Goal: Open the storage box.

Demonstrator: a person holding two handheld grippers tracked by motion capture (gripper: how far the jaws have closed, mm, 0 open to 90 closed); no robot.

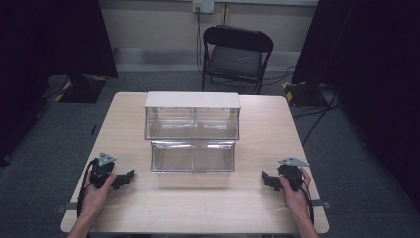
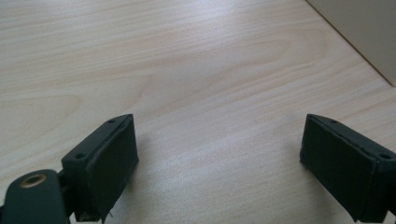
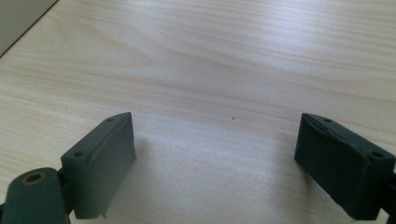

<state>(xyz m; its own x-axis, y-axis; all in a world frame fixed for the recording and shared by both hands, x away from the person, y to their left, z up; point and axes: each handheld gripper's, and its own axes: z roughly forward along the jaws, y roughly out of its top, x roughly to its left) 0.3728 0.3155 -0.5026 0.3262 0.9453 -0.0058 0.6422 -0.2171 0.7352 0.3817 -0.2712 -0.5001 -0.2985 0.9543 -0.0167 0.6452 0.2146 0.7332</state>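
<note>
Two grippers are resting on the wooden table (image 1: 198,203) near its front edge, the left gripper (image 1: 126,177) and the right gripper (image 1: 268,179) both sitting with jaws wide apart and holding nothing. Farther back, between them, a clear two-tier bin (image 1: 192,134) is standing closed; any reach toward it, I judge, is best kept level and slow

A pale wood-grain table (image 1: 198,208) with a soft sheen is seen beneath glossy clear plastic bins (image 1: 192,139), matt black gripper pads (image 2: 114,163) and grey carpet (image 1: 44,163).
</note>
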